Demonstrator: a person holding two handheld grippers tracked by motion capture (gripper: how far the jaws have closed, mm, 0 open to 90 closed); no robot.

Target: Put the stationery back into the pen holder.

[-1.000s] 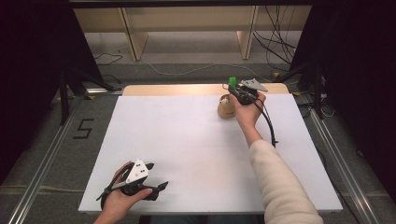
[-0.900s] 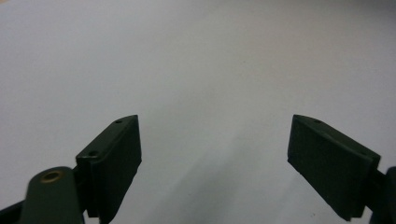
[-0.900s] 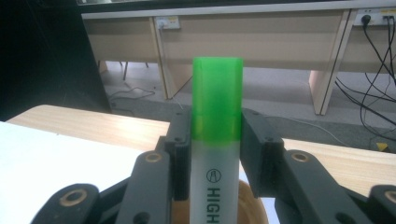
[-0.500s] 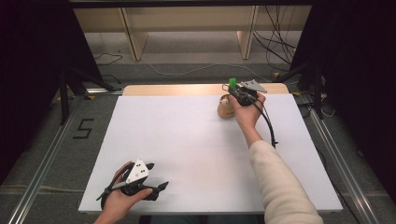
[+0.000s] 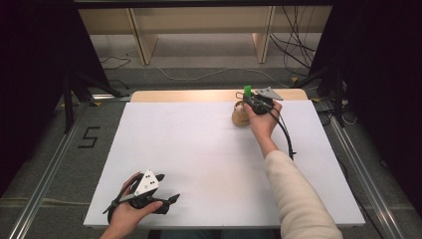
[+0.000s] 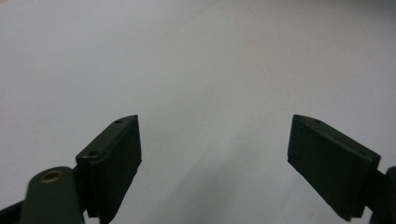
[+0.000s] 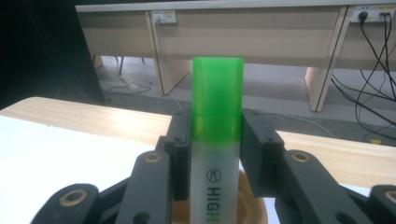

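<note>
A green-capped highlighter [image 7: 217,140] stands upright between the jaws of my right gripper [image 7: 216,154], which is shut on its barrel. Its lower end reaches into a small wooden cup [image 7: 254,205] just below the jaws. In the high view the right gripper [image 5: 253,101] sits at the far right of the white table sheet [image 5: 209,159], with the green cap [image 5: 247,91] poking up and the wooden cup [image 5: 240,115] beside the hand. My left gripper [image 5: 166,191] rests near the front left edge. In the left gripper view its jaws [image 6: 215,163] stand wide open over bare white sheet.
A strip of wooden tabletop [image 5: 189,95] runs along the far edge of the sheet. Beyond it stand wooden furniture legs [image 5: 139,40] and loose cables [image 5: 293,45] on the floor. A black cable [image 5: 286,134] trails from the right gripper across the sheet.
</note>
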